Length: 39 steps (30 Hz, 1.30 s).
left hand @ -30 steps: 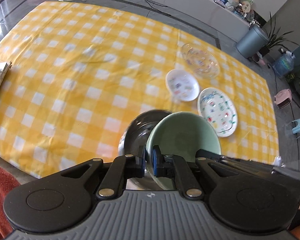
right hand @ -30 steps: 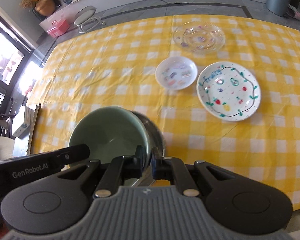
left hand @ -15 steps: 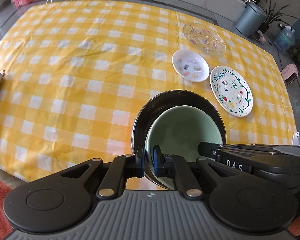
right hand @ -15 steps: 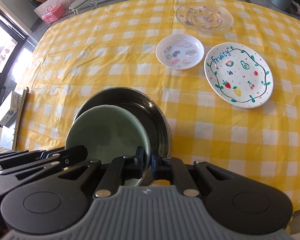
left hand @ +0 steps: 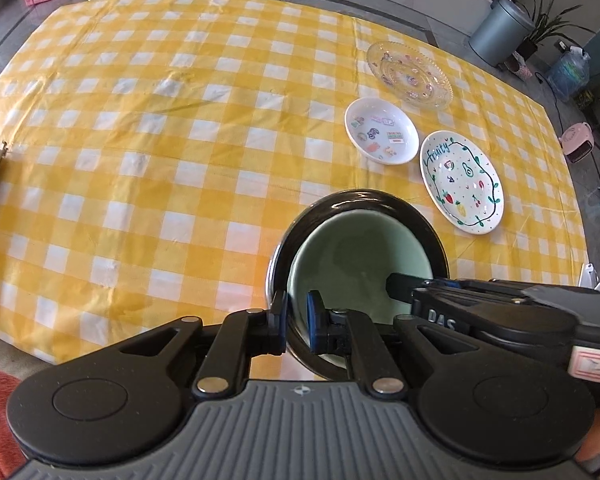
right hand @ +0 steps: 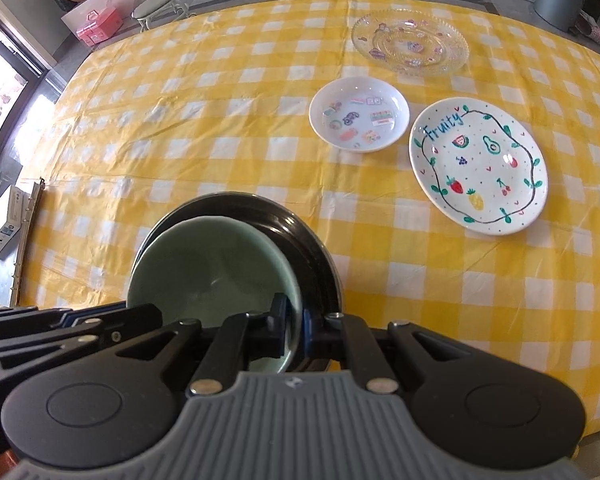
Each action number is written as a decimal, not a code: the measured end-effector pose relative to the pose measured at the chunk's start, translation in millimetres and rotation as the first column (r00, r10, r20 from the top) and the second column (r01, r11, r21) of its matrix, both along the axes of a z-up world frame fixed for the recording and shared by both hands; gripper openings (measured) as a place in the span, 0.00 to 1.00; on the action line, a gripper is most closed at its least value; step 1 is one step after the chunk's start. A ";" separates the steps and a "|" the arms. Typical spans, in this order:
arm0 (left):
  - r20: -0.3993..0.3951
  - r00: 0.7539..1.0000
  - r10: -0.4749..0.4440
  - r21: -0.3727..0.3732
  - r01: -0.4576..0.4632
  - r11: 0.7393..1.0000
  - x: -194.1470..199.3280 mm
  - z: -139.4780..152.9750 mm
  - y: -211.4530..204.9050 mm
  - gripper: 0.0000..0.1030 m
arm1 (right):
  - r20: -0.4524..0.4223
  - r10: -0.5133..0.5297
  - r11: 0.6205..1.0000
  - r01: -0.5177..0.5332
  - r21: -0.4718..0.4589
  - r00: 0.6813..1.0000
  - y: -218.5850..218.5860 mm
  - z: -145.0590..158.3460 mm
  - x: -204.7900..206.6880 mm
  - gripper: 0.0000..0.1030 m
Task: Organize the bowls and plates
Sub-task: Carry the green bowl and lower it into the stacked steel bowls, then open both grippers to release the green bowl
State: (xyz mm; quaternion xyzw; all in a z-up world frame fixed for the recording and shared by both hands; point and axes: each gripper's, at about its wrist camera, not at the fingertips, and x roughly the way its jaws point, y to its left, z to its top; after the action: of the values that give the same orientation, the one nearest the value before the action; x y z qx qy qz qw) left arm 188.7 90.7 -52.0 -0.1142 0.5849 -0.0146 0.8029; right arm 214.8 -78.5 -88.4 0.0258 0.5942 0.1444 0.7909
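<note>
**Left wrist view: green bowl part-seated in black bowl, both rims gripped**

**Risks.** The yellow checked tablecloth lies with creases. If the stack is pushed sideways rather than lifted, the cloth may ruck and carry the plates with it. The black bowl stands at the near edge of the cloth, and the left gripper is clamped on its near rim. A pull towards the person could tip it off the edge. The green bowl sits inside the black one, leaning rather than level, with the right gripper pinched tight on its rim. Letting go now would probably drop it the last bit, glaze on glaze, with a risk of a chip. The two tools are crowded together over the bowls, so either may knock the other on withdrawal.

**Materials and shapes.**
- Cloth: thin and smooth.
- Black bowl: round, glossy, dark glaze, bright highlights on the rim.
- Green bowl: pale celadon colour, smooth, deep-sided.
- Clear plate: pressed glass with a beaded edge, farthest away.
- Fruit-painted plate: white, shallow, glazed, just beside the small white dish.
- Small white dish: carries stickers.
- All three lie well apart from the bowls and are not yet stacked.
</note>
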 end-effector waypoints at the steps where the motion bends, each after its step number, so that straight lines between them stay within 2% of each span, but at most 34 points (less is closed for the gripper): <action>1: 0.008 1.000 0.001 0.009 -0.001 1.000 -0.8 3.1 0.5 0.13 | -0.008 -0.005 1.000 0.005 -0.007 1.000 1.0 -1.9 0.3 0.04; 4: 0.053 0.998 -0.014 0.024 0.012 1.000 -4.2 13.2 2.3 0.16 | -0.001 -0.008 1.000 0.008 -0.017 1.000 3.6 -3.3 0.1 0.05; 11: 0.090 0.996 0.007 0.027 -0.009 1.000 -11.9 19.8 14.3 0.19 | 0.004 0.001 0.999 -0.001 -0.037 1.000 5.9 -2.0 1.0 0.05; 17: 0.116 0.993 0.008 -0.030 -0.005 1.000 -18.1 18.5 22.1 0.19 | 0.075 0.043 0.996 -0.037 -0.075 0.996 8.7 15.6 -2.7 0.10; 24: 0.135 0.991 0.014 -0.070 -0.005 0.998 -18.3 12.9 22.6 0.19 | 0.107 0.054 0.997 -0.047 -0.069 0.993 2.2 31.4 -3.5 0.10; 28: 0.115 0.993 0.030 -0.075 -0.022 0.997 -16.1 3.8 24.7 0.20 | 0.072 0.002 1.000 -0.002 -0.003 0.997 -13.5 31.5 -3.0 0.09; 31: 0.099 0.994 0.055 -0.113 -0.043 0.993 -15.4 -2.4 29.6 0.23 | 0.049 -0.027 0.998 0.024 0.052 0.998 -22.7 32.5 -5.6 0.16; 33: 0.097 0.993 0.065 -0.123 -0.053 0.991 -15.7 -4.2 30.7 0.23 | 0.049 -0.051 0.996 0.047 0.074 0.997 -27.8 34.6 -8.1 0.31; 34: 0.096 0.993 0.066 -0.126 -0.053 0.991 -15.6 -4.4 30.6 0.23 | 0.056 -0.063 0.995 0.059 0.082 0.996 -30.4 36.3 -10.1 0.31; 36: 0.102 0.992 0.074 -0.126 -0.060 0.990 -15.7 -4.0 30.4 0.23 | 0.066 -0.073 0.994 0.067 0.086 0.995 -33.1 37.8 -13.4 0.27; 38: 0.106 0.992 0.073 -0.120 -0.060 0.991 -15.3 -2.4 29.0 0.23 | 0.070 -0.078 0.995 0.073 0.074 0.995 -33.7 35.9 -15.9 0.07; 39: 0.109 0.991 0.073 -0.118 -0.060 0.991 -15.3 -1.3 28.0 0.23 | 0.068 -0.078 0.995 0.073 0.074 0.995 -33.9 33.2 -16.6 0.05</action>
State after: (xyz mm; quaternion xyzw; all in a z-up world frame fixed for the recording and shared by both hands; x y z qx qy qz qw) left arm 173.4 118.7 -53.3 -0.1787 0.5327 -0.0278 0.8267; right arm 198.3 -112.5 -55.2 0.0716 0.5589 0.1364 0.8148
